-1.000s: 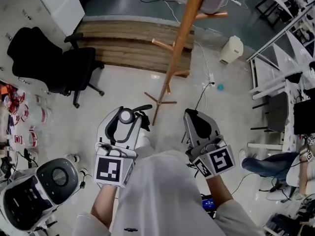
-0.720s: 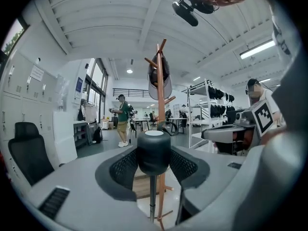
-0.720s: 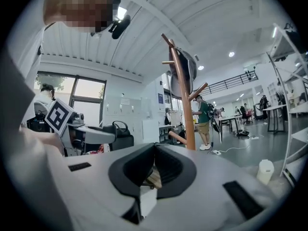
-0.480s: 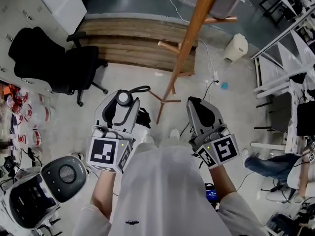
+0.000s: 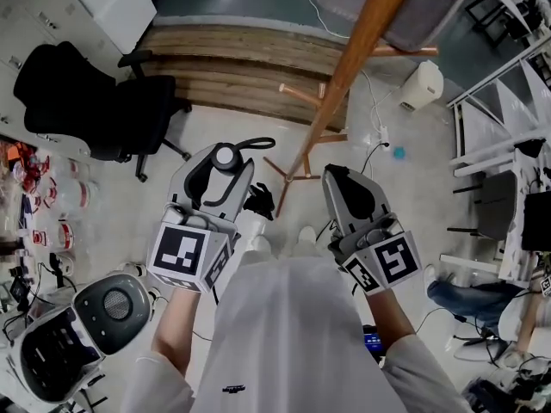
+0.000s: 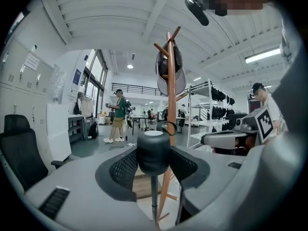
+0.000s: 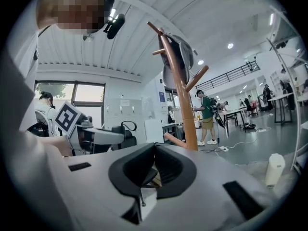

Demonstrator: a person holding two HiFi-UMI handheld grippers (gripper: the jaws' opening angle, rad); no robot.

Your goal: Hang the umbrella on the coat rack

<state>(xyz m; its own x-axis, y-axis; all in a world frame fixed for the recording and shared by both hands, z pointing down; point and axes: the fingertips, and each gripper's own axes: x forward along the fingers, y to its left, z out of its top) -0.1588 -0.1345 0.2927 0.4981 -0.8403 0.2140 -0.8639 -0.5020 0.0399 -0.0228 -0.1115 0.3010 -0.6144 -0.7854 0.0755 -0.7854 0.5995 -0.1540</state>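
Clamping the umbrella [image 6: 153,153] by its round black handle, the left gripper [image 5: 221,165] sits just short of the coat rack [image 5: 344,67], slightly left of the rack's feet. The umbrella's dark folded body hangs below the jaws, and its strap loop points toward the rack. The right gripper [image 5: 334,175], jaws together on nothing, is just right of the rack's base. A grey cap [image 6: 179,81] hangs on the rack's upper pegs. Behind the rack lies a wooden platform [image 5: 224,67], and a black office chair [image 5: 95,101] stands well to the rack's left.
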